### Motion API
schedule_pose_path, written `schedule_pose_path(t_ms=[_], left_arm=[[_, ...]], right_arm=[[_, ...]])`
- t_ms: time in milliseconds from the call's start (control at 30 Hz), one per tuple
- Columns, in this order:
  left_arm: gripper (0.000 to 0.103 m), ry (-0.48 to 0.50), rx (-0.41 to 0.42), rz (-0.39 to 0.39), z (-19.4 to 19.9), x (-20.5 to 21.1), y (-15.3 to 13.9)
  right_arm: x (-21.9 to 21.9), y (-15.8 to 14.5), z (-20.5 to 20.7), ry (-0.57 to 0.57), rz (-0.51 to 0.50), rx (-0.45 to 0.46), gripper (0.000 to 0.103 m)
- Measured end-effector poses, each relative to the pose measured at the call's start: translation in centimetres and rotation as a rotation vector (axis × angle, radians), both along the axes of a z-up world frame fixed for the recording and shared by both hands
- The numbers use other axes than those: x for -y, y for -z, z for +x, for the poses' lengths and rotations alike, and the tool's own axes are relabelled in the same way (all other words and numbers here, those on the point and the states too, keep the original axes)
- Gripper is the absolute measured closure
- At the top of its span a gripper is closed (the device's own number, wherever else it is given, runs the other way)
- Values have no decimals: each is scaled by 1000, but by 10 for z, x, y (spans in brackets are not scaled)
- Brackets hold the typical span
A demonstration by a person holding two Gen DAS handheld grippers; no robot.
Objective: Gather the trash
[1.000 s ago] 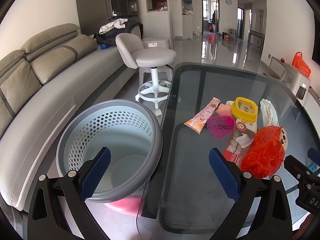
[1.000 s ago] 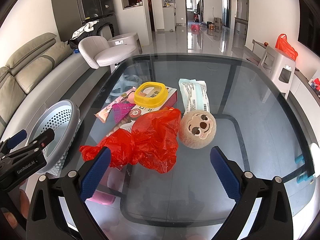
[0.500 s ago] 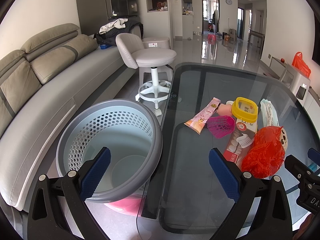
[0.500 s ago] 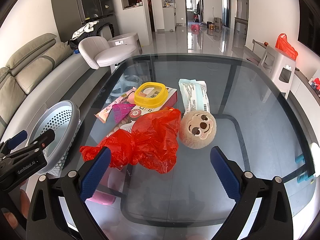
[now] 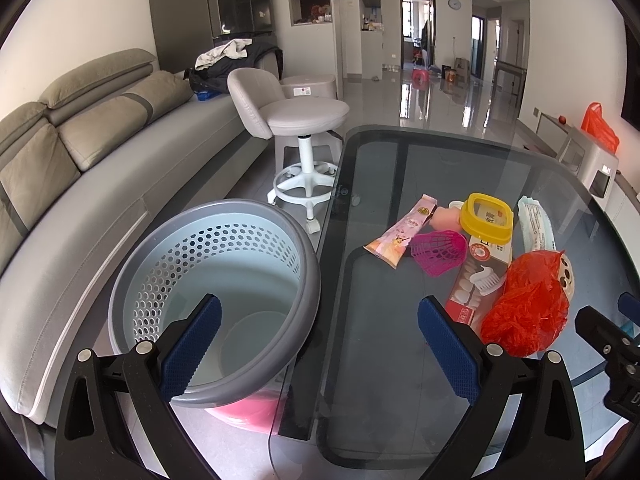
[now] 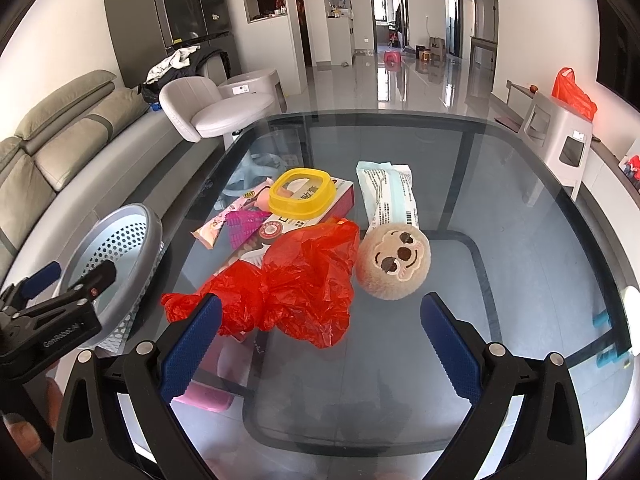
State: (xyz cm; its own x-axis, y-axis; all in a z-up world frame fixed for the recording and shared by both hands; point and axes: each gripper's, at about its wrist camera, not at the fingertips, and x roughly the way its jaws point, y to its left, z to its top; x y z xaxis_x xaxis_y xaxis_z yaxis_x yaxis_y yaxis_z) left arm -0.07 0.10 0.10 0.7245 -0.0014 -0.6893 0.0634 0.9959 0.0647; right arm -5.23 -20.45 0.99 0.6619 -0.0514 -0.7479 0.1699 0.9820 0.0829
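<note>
Reading "GenRobot" (partly cut), left gripper (image 6: 60,280)

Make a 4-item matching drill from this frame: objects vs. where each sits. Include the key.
Objects:
1. red plastic bag
2. yellow lid
3. perforated waste basket
4. monkey-face plush

Places:
A. on the floor beside the glass table, off its edge
B. resting on top of the toothpaste box
C. on the glass just ahead of the open right hand-held gripper, nearest its left finger
D. on the glass right of the bag, in front of the white-and-teal packet

Pairs: 1-C, 2-B, 3-A, 4-D
</note>
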Motion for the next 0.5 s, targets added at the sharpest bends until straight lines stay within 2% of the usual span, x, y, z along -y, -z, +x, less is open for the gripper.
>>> schedule_pose_path(t_ms=[267,500], left_arm=[[6,20,-3,-4,2,8,5],[6,12,-14,-10,7,7,8]], right_arm=[[19,3,-11,15,-11,4,8],[26,7,-10,-9,22,-1,8]])
